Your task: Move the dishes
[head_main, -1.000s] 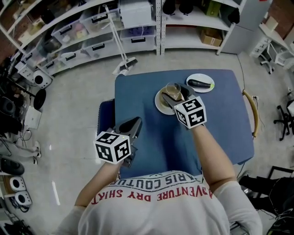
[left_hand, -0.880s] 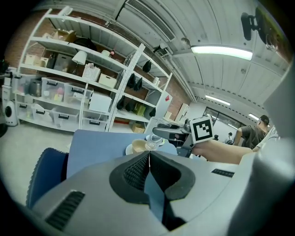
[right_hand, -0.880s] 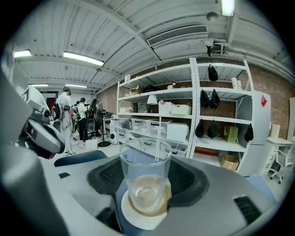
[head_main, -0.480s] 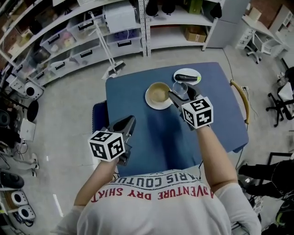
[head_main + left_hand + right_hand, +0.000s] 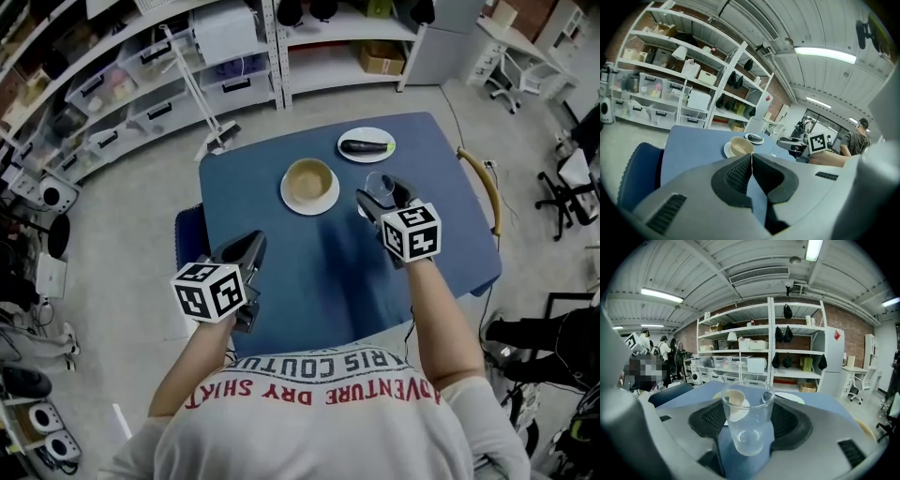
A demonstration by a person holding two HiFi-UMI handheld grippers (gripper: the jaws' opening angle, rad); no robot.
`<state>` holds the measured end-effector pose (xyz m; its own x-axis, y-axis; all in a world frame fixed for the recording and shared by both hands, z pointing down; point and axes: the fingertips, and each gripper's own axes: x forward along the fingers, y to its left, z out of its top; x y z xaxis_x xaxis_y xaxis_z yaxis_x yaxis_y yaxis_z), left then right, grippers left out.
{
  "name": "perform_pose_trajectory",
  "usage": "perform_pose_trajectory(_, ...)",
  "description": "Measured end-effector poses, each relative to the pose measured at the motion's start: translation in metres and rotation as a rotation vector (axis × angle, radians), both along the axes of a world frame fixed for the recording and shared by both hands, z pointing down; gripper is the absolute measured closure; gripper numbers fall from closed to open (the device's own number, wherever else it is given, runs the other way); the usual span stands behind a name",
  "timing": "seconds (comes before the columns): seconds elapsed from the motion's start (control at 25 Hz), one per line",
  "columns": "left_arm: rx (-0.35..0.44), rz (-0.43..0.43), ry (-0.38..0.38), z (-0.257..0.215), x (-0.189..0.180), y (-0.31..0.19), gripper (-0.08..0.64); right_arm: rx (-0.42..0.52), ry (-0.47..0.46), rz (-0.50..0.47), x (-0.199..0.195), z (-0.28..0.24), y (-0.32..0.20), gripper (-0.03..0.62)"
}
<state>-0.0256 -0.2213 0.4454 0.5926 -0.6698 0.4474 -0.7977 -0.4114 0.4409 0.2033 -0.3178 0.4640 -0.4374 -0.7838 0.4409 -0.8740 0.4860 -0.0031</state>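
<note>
shirt (image 5: 319, 433), "adventure dry shirt", upside down

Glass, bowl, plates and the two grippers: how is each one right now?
glass: upright, empty, held in the right gripper
right gripper: shut on the glass
left gripper: shut, empty
bowl: upright on its saucer
saucer: flat under the bowl
far plate: holds a dark vegetable
</note>
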Motion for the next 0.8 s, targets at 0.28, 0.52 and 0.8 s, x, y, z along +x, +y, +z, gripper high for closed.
perform_pose_trajectory(0.28,-0.021,0.033,-0.016,0.011,0.014,0.002,0.531,-0.023,0.002,0.043,0.023,0.023,0.002,0.308)
perform_pose_trajectory(0.52,-0.042,0.045,-0.032,0.019,0.019,0.002,0.531,-0.035,-0.005,0.050,0.031,0.035,0.004,0.308)
perform_pose_trajectory(0.8,-0.058,0.043,-0.037,0.024,0.017,0.005,0.531,-0.026,-0.034,0.069,0.038,0.045,0.011,0.308)
